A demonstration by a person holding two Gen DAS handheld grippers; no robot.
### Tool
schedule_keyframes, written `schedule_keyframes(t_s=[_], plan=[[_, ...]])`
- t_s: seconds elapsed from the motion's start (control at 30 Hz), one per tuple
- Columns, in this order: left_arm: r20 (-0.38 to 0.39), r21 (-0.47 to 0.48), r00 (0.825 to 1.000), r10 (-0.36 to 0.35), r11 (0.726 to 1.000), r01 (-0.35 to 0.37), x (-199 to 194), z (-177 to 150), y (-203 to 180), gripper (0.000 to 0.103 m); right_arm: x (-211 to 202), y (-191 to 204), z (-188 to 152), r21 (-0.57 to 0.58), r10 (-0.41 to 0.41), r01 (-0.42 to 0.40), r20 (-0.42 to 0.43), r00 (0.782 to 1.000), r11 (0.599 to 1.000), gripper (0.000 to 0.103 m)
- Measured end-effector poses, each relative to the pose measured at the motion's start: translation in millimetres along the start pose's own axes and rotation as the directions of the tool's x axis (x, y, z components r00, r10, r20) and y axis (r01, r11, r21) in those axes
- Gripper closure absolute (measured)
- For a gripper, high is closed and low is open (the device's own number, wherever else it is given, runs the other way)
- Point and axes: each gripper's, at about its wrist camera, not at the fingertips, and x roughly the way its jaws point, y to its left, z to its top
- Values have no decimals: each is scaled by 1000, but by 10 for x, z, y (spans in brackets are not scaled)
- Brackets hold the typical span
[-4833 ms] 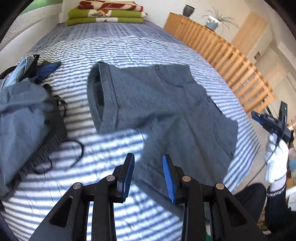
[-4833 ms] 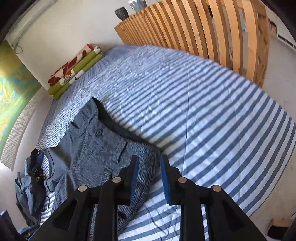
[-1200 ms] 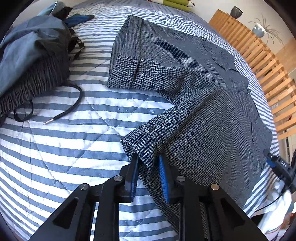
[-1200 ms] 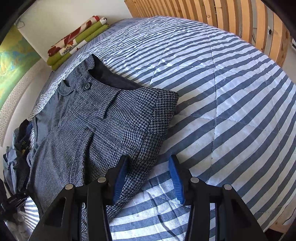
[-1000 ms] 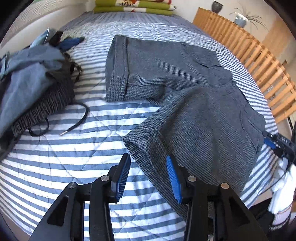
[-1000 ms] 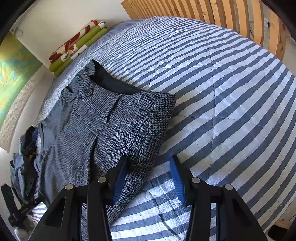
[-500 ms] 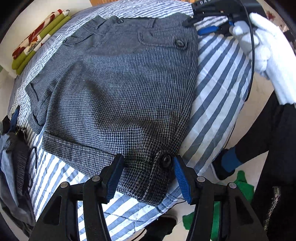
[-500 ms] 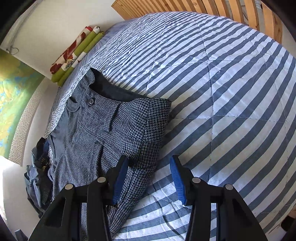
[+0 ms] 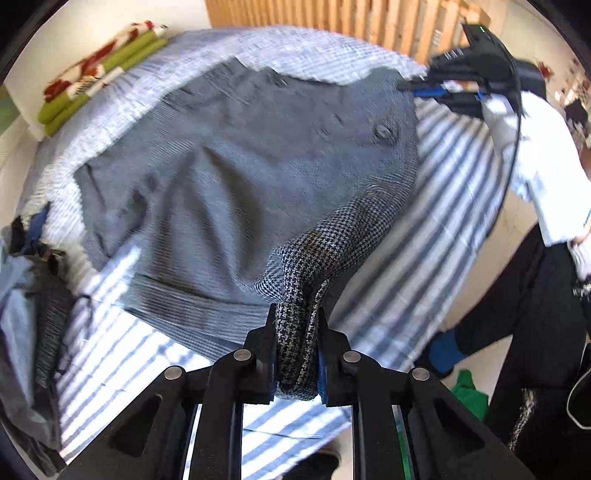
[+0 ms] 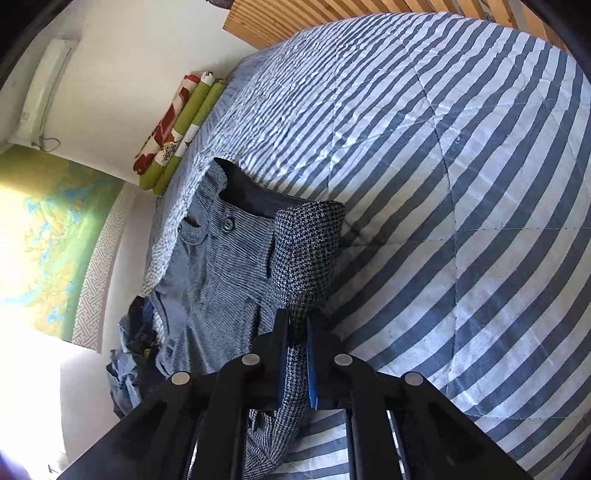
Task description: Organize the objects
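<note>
Grey houndstooth shorts (image 9: pixel 236 177) lie spread on the blue-and-white striped bed (image 9: pixel 436 236). My left gripper (image 9: pixel 297 354) is shut on a bunched edge of the shorts near the bed's front edge and lifts that fold. My right gripper (image 10: pixel 297 354) is shut on the waistband corner of the same shorts (image 10: pixel 221 266), which rises up from the bed (image 10: pixel 461 184). The right gripper also shows at the top right of the left wrist view (image 9: pixel 443 90), at the far waistband corner.
A pile of blue and dark clothes (image 9: pixel 26 302) lies at the left of the bed, also seen in the right wrist view (image 10: pixel 129 354). Folded red and green blankets (image 9: pixel 99 70) lie at the head. A wooden slatted frame (image 9: pixel 362 22) stands behind. The person's legs (image 9: pixel 517 332) are at right.
Both grippers have closed on the shorts; half a second ago both were open over the fabric. The gripped edges are now lifted off the bed.
</note>
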Motion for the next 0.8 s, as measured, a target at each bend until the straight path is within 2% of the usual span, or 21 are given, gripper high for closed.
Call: schedule_keyframes(t_s=[0.1,0.2,0.27,0.37,0.57,0.73,0.8], plan=[[64,-20,997,45,999,-44,-290,160,395,88,-57,217,45,-25,42,-41,18,999,999,96],[128,-55,986,103,994,-96,-521,398,824,88,-60,571,118,-94,60,-55,49,997,994,97],[166,-86,979,121,990,-108,-657,553,1146,88,27,839,222,-137,58,-50,62,996,989,97],[183,-142,970,161,980,-136,-662,826,1650,88,286,1178,413,-146,59,-50,54,997,988,98],[158,-231,960,231,954,-192,-208,1319,2708,88,990,1846,731,-228,-31,40,45,998,973,98],[119,-322,975,188,936,-141,393,1604,3486,88,1680,2211,1022,-283,-133,138,35,990,949,98],[104,-333,978,178,933,-135,622,1651,3623,88,1965,2280,1134,-286,-177,176,21,984,942,98]])
